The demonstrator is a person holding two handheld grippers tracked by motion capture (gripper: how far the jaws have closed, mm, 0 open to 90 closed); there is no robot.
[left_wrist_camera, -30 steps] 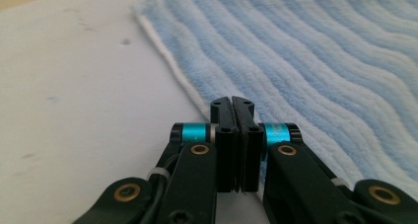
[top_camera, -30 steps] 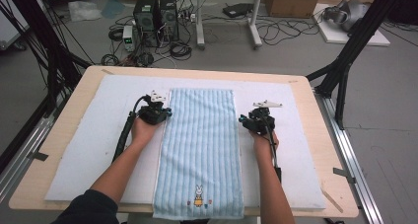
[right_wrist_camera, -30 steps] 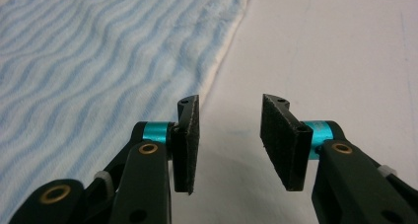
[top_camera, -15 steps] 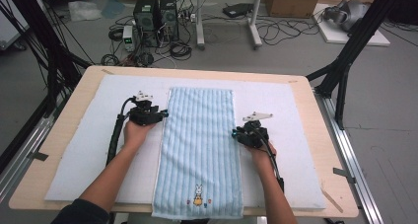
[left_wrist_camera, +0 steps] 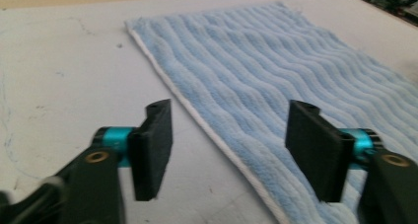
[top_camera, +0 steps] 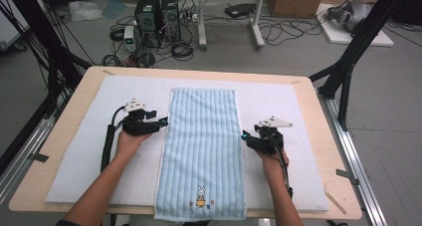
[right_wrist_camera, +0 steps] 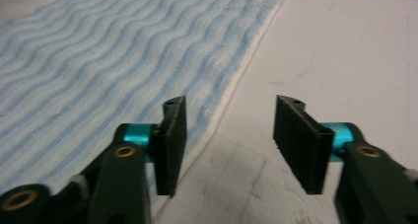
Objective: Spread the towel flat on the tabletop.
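A light blue striped towel [top_camera: 201, 146] lies flat and lengthwise on the white mat [top_camera: 74, 161], a small rabbit motif [top_camera: 201, 196] near its close end. My left gripper [top_camera: 161, 122] points at the towel's left long edge. In the left gripper view, the left gripper [left_wrist_camera: 229, 115] has just been opening, and the towel's [left_wrist_camera: 296, 71] white hem lies on the mat below the gap, not pinched. My right gripper [top_camera: 245, 136] faces the right long edge. Seen in the right gripper view, my right gripper [right_wrist_camera: 229, 108] has also just been opening, with bare mat between its pads and the towel [right_wrist_camera: 113, 56] beside the left one.
The mat covers most of a wooden table [top_camera: 50, 186]. Black frame posts [top_camera: 348, 71] stand at the table's far corners. Computer towers [top_camera: 154, 12] and cables sit on the floor beyond the far edge. A white cloth strip [top_camera: 338, 203] lies near the front right corner.
Both hands have drawn back a little toward the near edge of the table along the towel's long sides. The towel lies as before.
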